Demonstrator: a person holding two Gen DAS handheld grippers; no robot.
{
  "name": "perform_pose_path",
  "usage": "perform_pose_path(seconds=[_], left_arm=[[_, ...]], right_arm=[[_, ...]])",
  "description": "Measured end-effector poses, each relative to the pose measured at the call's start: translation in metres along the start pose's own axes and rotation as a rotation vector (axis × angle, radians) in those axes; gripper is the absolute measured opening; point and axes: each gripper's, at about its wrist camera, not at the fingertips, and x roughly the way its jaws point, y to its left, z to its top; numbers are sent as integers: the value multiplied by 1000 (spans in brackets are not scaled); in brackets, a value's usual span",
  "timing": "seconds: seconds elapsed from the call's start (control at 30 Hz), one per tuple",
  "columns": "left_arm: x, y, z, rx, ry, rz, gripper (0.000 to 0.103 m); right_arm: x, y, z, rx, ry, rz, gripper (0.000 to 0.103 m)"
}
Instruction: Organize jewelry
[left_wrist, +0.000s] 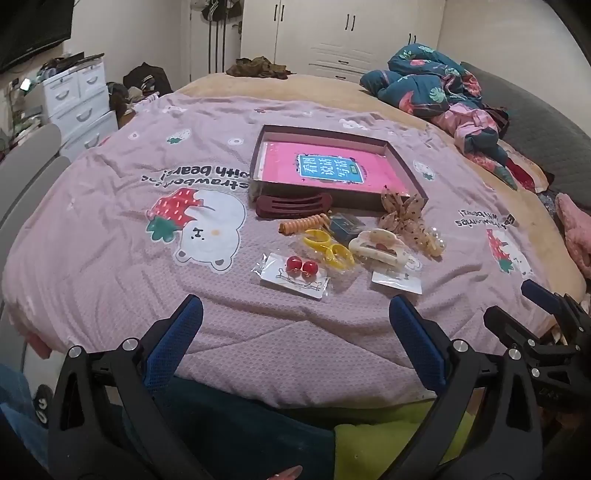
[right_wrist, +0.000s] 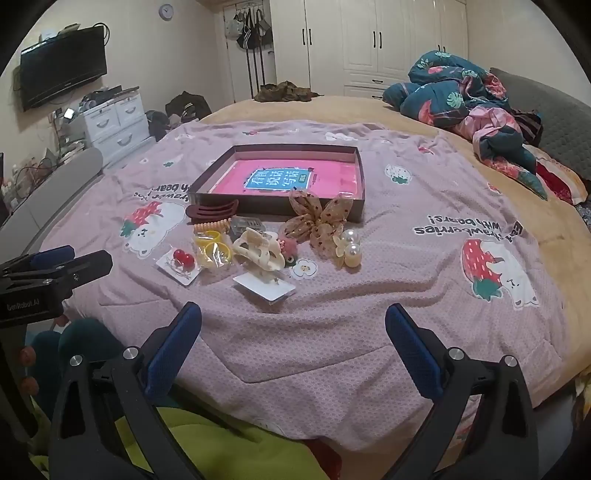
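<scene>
Both grippers stood wide and held nothing, tilted down over the near edge of a pink quilt (left_wrist: 110, 280). The left gripper (left_wrist: 295, 306) pointed at a jewelry pile lying toward 12 o'clock, well apart from its fingertips; the right gripper (right_wrist: 293, 314) had the same pile at 11 o'clock. Nearest lay a card with red cherry earrings (left_wrist: 295, 275), a second card (left_wrist: 397, 280) at its 3 o'clock. Beyond sat yellow rings (left_wrist: 328, 247), a cream claw clip (left_wrist: 380, 245), an orange coil tie (left_wrist: 301, 223), a maroon clip (left_wrist: 293, 206) and a dotted bow (left_wrist: 402, 208). A box (left_wrist: 258, 158) lay just past them at 12 o'clock, a pink book (left_wrist: 325, 170) inside.
</scene>
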Motion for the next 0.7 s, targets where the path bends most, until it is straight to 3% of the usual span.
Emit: perform_pose_path(seconds=[0.7], left_arm=[[-3,-1,2,5,-10,2,94]], right_arm=[[-2,6,-1,-6,-14,-4,99]])
